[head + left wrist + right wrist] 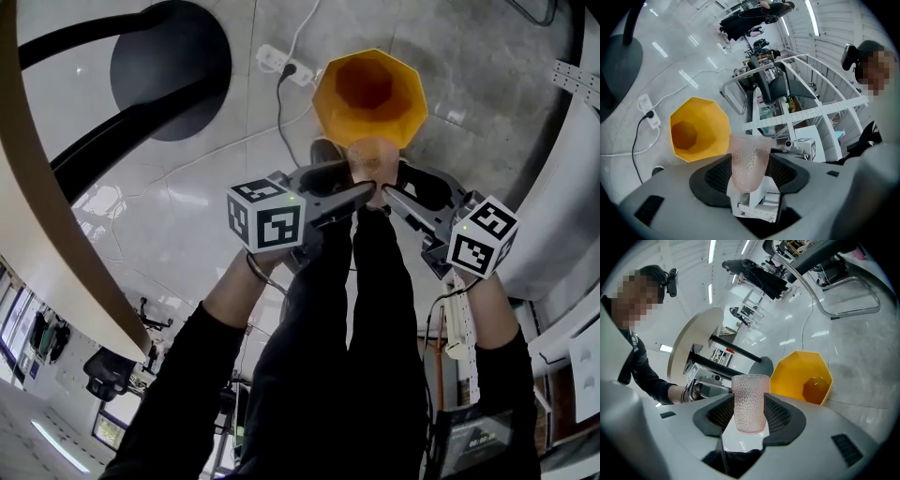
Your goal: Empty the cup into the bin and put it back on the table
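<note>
Closest to my lens are the ribbed black pads of the left gripper, and they are clamped on the cup, one pad against each side. The right gripper pinches the same cup in the same way, so both claws hold it at once. It is a translucent, pale pink tumbler, tapered toward its base, its wall covered in small raised dimples. Its rim points away from both gripper cameras.

From the head view, the cup hangs in the air between the two sets of jaws, in front of my dark trouser legs and overlapping the near rim of the bin. The bin is a smooth yellow plastic funnel shape with an eight-sided mouth, narrowing to a darker orange bottom, and it stands on the glossy pale floor.

Each gripper carries a white marker cube printed with black squares. Beyond the bin, a white power strip lies on the floor with a black cable plugged in. The curved wooden edge of a round table sweeps along the left.
</note>
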`<state>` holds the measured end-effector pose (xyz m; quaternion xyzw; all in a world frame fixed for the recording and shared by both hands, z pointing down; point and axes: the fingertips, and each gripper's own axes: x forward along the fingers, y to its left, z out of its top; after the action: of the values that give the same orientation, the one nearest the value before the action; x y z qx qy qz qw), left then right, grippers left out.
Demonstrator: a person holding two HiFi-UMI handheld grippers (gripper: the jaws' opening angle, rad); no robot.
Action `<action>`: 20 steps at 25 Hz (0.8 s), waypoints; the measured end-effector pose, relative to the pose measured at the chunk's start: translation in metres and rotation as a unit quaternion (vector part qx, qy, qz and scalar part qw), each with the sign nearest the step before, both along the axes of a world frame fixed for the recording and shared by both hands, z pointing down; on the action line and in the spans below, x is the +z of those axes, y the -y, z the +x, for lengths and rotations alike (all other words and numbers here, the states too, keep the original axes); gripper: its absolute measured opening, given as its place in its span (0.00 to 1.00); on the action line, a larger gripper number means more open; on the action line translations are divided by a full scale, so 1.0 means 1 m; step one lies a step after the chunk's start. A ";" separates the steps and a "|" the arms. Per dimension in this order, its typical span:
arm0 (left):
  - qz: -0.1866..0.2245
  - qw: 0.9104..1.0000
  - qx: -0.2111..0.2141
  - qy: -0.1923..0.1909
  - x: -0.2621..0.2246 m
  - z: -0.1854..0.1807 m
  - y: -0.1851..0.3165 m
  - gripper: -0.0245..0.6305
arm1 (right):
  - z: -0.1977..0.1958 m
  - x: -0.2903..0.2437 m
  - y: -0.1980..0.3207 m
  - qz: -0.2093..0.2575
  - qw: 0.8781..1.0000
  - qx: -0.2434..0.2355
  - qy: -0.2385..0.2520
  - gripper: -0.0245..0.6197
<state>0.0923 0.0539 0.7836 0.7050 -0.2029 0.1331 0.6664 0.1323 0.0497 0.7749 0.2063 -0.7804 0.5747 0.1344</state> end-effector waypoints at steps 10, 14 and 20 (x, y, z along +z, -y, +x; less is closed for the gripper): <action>-0.067 0.997 -0.015 -0.018 0.003 -0.001 -0.002 0.42 | 0.004 0.005 -0.004 -0.059 0.997 0.041 0.020 0.34; -0.071 0.997 -0.011 -0.016 0.002 0.001 0.001 0.42 | 0.007 0.004 -0.001 -0.067 0.996 0.059 0.028 0.34; -0.080 0.996 -0.026 -0.026 0.000 0.001 0.005 0.41 | 0.009 0.003 0.001 -0.086 0.993 0.073 0.034 0.34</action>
<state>0.0936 0.0494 0.7835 0.6472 -0.1927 0.1128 0.7289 0.1415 0.0489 0.7779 0.2308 -0.7149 0.6547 0.0834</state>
